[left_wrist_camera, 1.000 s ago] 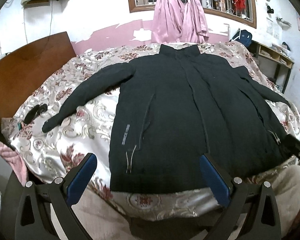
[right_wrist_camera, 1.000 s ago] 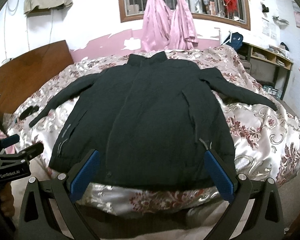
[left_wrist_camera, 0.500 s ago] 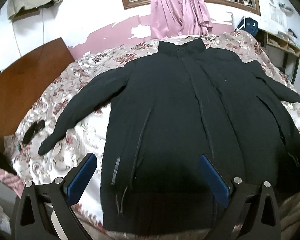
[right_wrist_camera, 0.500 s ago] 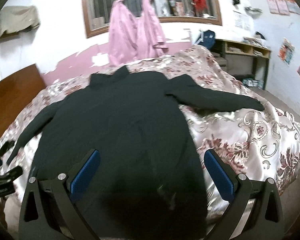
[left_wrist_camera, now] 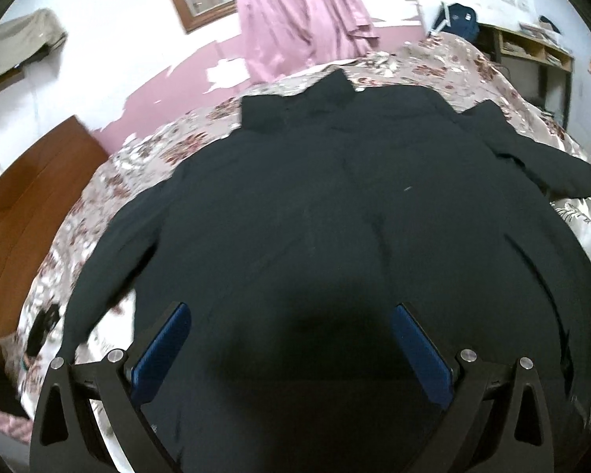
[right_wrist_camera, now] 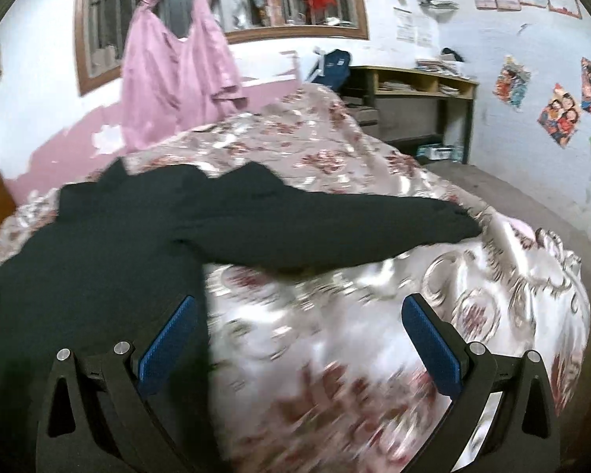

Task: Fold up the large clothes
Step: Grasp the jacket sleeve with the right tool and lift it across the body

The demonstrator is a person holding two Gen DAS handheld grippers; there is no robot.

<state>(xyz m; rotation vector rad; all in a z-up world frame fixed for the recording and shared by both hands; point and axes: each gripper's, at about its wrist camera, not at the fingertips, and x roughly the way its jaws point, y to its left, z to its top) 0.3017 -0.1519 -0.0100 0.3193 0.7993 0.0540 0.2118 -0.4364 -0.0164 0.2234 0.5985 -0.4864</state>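
1. The black jacket (left_wrist_camera: 335, 216) lies flat and face up on the bed (right_wrist_camera: 374, 315), collar toward the far wall with the pink curtain (right_wrist_camera: 169, 71). It looks laid out this way so every edge can be reached for folding.

2. Its sleeves are spread out to the sides. In the right wrist view the right sleeve (right_wrist_camera: 335, 232) stretches across the flowered bedspread, its cuff near the bed's far edge, clear of the body and easy to pick up alone.

3. The left claw (left_wrist_camera: 291, 343) hovers low over the lower body of the jacket, blue pads wide apart and gripping nothing. I judge it is placed to steady the cloth or take the hem.

4. The right claw (right_wrist_camera: 299, 339) is spread too, and empty. Its left pad (right_wrist_camera: 167, 345) sits over the jacket's side edge while the rest of the gap is over bare bedspread, and it looks out toward the sleeve.

5. No fold shows yet, so the task seems to be at its start. The likely first move is to bring that sleeve in over the chest.

6. The bedspread is shiny and may let the jacket slide when pulled.
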